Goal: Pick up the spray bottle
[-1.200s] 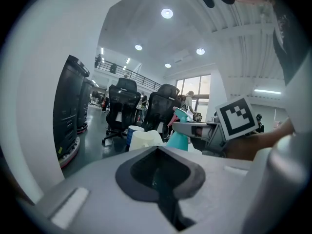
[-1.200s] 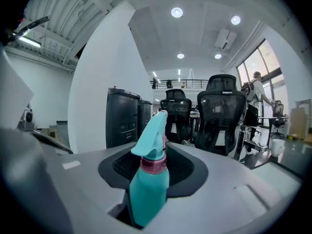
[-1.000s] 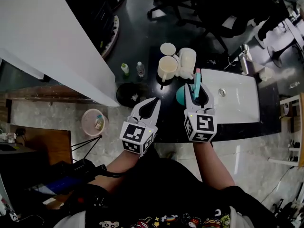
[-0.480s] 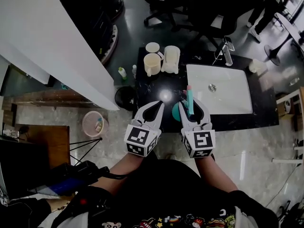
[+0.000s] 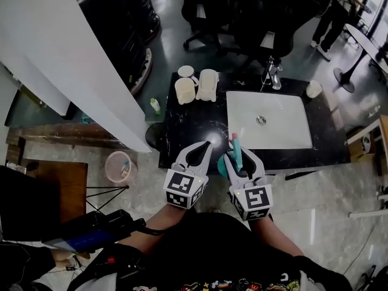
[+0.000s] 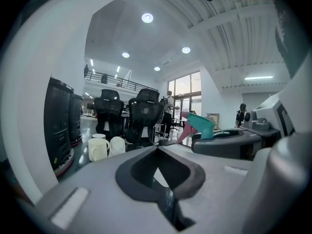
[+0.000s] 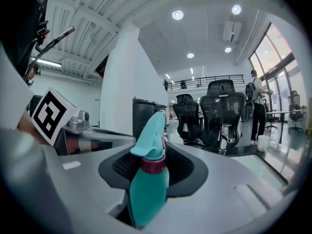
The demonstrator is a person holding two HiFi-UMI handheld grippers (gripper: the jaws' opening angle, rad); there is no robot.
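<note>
The bottle (image 7: 148, 189) is shown upright, clamped between the jaws of the right gripper (image 5: 240, 156), at seven o'clock of the sink (image 5: 291, 132). The left gripper (image 5: 205, 145) is closed, tips touching, with nothing held. The pickup is judged done, and only a steady hold is called for next.

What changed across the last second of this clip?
The right tongs drew the spray bottle back from over the counter to its front edge. They stayed shut on it; the left tongs stayed shut and empty beside them.
</note>
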